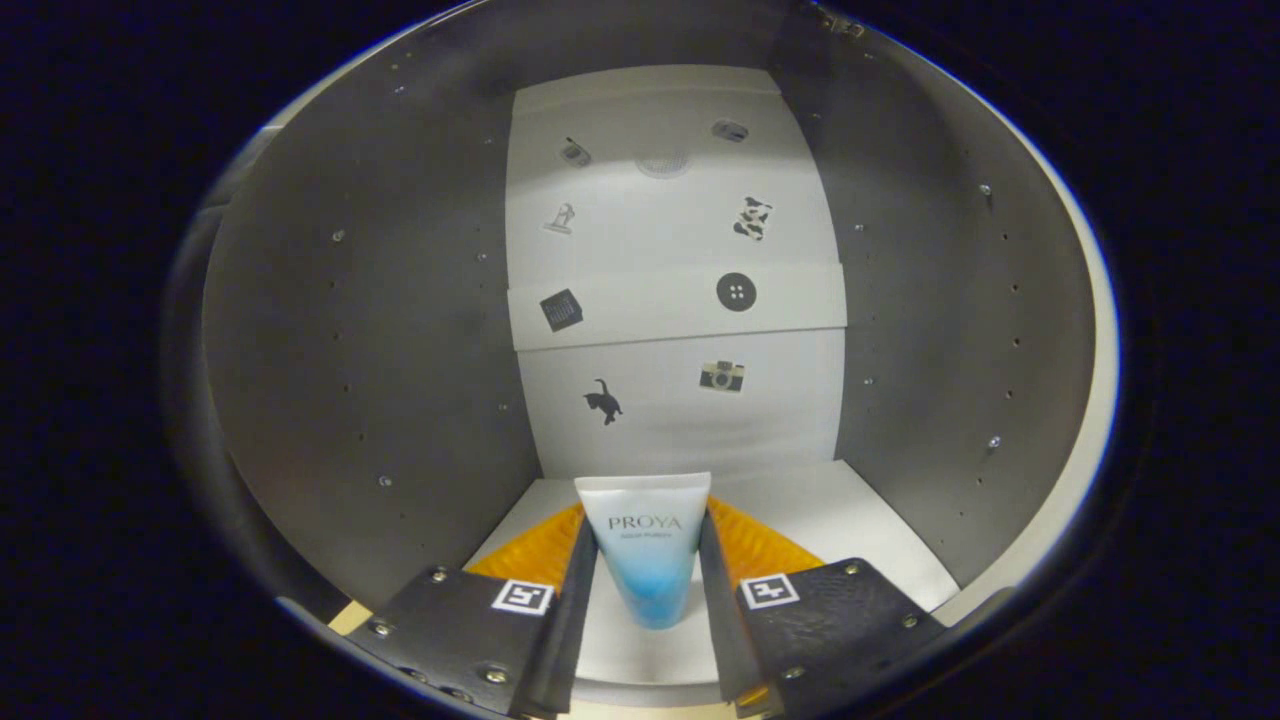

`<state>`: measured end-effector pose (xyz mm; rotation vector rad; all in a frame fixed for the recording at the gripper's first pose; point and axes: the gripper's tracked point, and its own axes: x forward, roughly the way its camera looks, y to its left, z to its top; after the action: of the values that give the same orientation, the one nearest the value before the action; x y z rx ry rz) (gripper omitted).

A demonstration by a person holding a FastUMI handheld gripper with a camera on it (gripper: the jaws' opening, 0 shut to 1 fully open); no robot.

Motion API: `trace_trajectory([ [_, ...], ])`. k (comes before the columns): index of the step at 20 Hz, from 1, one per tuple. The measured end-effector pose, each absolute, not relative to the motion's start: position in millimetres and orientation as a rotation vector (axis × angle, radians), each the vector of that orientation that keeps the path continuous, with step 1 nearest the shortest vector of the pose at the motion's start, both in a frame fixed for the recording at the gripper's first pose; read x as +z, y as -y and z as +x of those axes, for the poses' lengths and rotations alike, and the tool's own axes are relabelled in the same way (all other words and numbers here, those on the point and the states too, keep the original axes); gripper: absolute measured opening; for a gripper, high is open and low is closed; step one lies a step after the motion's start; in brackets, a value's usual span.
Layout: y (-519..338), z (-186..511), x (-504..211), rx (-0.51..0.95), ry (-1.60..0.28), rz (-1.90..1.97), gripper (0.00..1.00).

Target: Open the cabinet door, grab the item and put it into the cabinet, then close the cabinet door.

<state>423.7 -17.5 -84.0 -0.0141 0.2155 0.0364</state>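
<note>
The gripper (645,590) is well inside the cabinet (330,400) now, grey side walls closing in on both sides, and it has the tube (645,560) clamped between its two fingers (575,600), one finger pressing each flank. The tube stands upright in the grasp: flat crimped end up, narrow cap end pointing down toward the cabinet's white floor (850,520). Its long axis runs roughly vertical, crosswise to the direction the fingers reach. Whether the cap end already touches the floor is hard to say (the lower tip sits low between the fingers, and the view flattens that gap).

Beyond the tube, the rear panel (680,300) with its small stickers rises at the back, and there is open floor between the tube and the back edge, more of it toward the right wall. The door is not in sight from here.

My read: placing is the step in hand. What matters next is the drop, so the tube should be down on the floor, near the front edge, before the fingers spread; released high, a top-heavy tube standing on its cap may well tip.
</note>
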Motion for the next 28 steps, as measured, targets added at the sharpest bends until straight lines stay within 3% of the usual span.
trace_trajectory([
  [5, 13.4, 424.9, -90.2, 0.046, -0.236, -0.009, 0.62],
  [10, 14.5, 399.4, -70.9, 0.025, -0.195, -0.002, 1.00],
  [16, 7.0, 315.9, -35.4, 0.020, -0.158, -0.003, 1.00],
  [28, 42.7, 66.4, 36.4, -0.037, -0.101, 0.042, 1.00],
])
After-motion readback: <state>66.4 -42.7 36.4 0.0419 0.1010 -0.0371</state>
